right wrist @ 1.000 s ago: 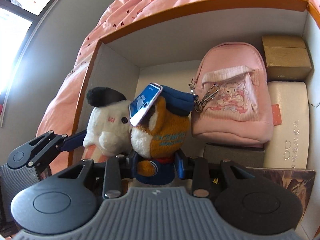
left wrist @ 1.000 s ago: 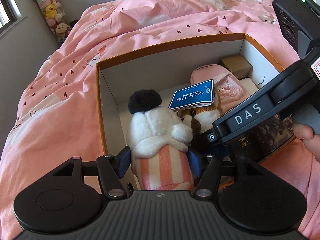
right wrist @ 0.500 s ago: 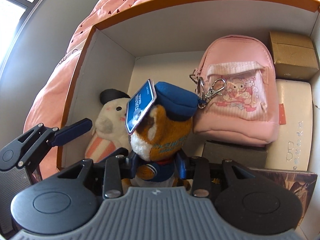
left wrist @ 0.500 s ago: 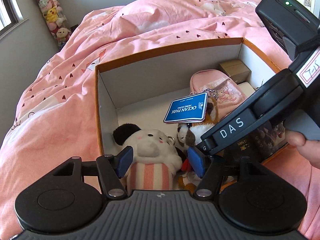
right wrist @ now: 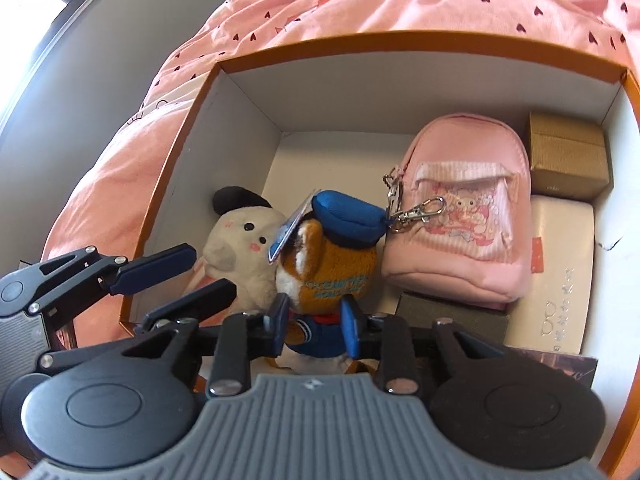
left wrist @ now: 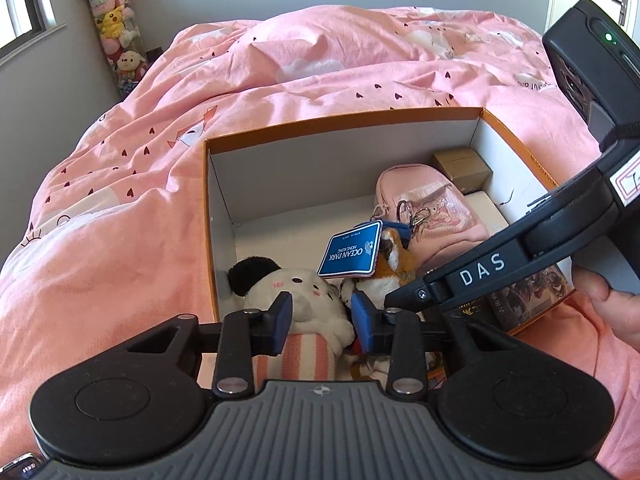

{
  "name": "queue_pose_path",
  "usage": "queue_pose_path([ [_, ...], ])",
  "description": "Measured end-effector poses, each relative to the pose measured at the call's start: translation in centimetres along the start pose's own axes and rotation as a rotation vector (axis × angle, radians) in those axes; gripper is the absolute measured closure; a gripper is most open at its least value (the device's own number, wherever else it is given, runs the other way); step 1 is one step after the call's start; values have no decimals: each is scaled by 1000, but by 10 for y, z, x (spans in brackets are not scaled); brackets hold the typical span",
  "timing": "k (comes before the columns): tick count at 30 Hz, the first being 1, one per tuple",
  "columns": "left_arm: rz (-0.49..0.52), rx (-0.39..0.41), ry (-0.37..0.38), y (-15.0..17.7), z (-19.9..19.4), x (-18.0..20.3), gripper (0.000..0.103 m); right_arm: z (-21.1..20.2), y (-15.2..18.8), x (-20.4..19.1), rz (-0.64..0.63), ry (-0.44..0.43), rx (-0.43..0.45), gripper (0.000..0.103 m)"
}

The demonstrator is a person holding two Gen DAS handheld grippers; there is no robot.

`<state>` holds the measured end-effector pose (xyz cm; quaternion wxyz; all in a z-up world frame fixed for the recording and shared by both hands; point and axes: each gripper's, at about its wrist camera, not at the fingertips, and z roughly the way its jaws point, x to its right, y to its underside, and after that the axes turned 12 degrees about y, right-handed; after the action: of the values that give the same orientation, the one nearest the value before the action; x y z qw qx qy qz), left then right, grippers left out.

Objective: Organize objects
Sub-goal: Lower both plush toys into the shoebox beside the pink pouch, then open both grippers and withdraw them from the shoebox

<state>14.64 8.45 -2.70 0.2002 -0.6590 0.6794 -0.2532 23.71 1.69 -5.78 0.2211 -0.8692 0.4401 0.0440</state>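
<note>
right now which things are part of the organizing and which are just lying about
In the job:
white plush
orange plush
box
left gripper
right gripper

Just there:
pink mini backpack
gold box
pink duvet

Bare floor shows at the box (right wrist: 248, 128) back-left corner. The pink pouch (right wrist: 468, 220), brown carton (right wrist: 568, 160) and two plush toys (right wrist: 280, 256) crowd the rest.

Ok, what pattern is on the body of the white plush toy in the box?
Pink and white vertical stripes on the white plush toy; the left wrist view shows it best.
</note>
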Motion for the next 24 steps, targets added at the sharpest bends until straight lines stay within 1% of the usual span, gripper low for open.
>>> queue_pose_path([
  [3, -8, 24, -4, 2, -8, 2, 62, -7, 3, 0, -12, 8, 20, 78],
  [6, -23, 53, 16, 4, -18, 4, 62, -23, 10, -3, -33, 9, 72, 77],
  [8, -34, 64, 36, 6, -25, 6, 62, -35, 17, -8, -54, 25, 132, 74],
  [9, -38, 70, 47, 7, -29, 6, 62, -42, 20, -10, -65, 39, 162, 68],
  [12, -49, 80, 65, 11, -37, 9, 62, -57, 31, -15, -87, 75, 233, 66],
  [13, -52, 81, 69, 12, -40, 10, 62, -64, 36, -15, -86, 79, 255, 63],
  [17, -50, 96, 79, 20, -49, 17, 62, -79, 55, -15, -53, 79, 343, 58],
  [20, -49, 119, 79, 25, -56, 20, 61, -88, 73, -21, -65, 138, 441, 57],
  [21, -51, 131, 85, 27, -58, 21, 60, -92, 79, -23, -85, 157, 468, 55],
  [22, -56, 144, 94, 30, -60, 21, 56, -94, 85, -26, -109, 175, 487, 53],
  [23, -63, 154, 102, 32, -62, 21, 53, -96, 91, -29, -128, 199, 503, 53],
  [24, -66, 159, 106, 34, -64, 22, 53, -98, 96, -31, -141, 220, 520, 53],
])
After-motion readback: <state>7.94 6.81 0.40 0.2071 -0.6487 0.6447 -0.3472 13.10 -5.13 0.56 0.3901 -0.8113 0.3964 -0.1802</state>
